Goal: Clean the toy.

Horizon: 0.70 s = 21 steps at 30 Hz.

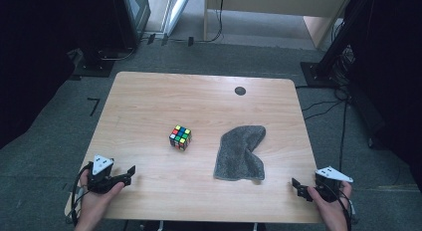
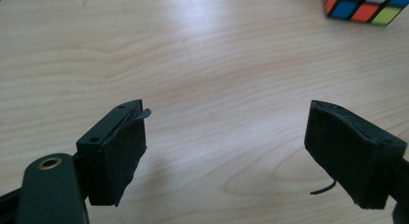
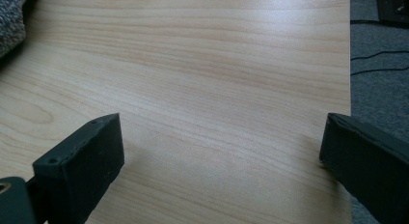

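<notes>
a: where do we stand with the cube and the cloth?

b: nothing in hand yet. my left gripper (image 1: pixel 130 172) sits near the front left corner of the table (image 1: pixel 149 96), jaws wide apart, bare wood between them. my right gripper (image 1: pixel 296 186) is at the front right edge, jaws spread as well, holding nothing.

a: and the rubik's cube (image 1: pixel 180 137)?

b: it's standing free around the middle of the table, away from my left gripper and up to its right. from the left gripper view its corner (image 2: pixel 365 7) peeks in at the top right.

a: the grey cloth (image 1: pixel 241 152)?

b: lying rumpled and partly folded just right of the cube, not touching it. a bit of it (image 3: pixel 12 21) shows at the top left of the right gripper view.

a: so how far along?

b: by my reckoning, right at the start. neither thing is gripped, and the reaching and closing is all ahead.
</notes>
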### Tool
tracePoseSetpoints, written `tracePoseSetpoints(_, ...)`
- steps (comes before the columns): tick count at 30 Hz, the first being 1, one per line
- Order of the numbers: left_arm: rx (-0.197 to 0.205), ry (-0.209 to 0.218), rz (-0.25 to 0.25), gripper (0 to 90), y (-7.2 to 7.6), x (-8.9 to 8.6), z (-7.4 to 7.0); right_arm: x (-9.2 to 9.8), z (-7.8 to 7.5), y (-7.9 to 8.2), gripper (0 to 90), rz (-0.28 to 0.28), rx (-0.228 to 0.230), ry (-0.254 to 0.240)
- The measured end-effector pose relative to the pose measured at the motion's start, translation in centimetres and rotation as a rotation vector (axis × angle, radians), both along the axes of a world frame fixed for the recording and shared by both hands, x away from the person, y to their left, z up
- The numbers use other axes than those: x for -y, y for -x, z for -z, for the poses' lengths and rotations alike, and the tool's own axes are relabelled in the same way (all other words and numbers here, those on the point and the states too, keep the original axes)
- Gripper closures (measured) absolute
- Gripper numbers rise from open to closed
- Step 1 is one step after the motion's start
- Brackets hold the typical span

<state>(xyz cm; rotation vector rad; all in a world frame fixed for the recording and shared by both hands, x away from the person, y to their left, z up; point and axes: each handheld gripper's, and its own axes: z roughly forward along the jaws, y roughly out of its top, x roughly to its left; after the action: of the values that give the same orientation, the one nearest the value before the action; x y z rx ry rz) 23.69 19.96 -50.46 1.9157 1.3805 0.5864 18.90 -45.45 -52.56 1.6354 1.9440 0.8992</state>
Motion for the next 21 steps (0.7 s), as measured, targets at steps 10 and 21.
tracePoseSetpoints(10,-0.035,-0.091,-0.012,14.3,0.2,0.6,1.2,-0.8,0.1,-0.1,0.0,-0.031,-0.009,0.05)
tracePoseSetpoints(21,-0.049,-0.065,-0.035,13.1,-0.1,0.4,1.3,-0.9,0.1,-0.1,0.0,-0.001,-0.011,0.051)
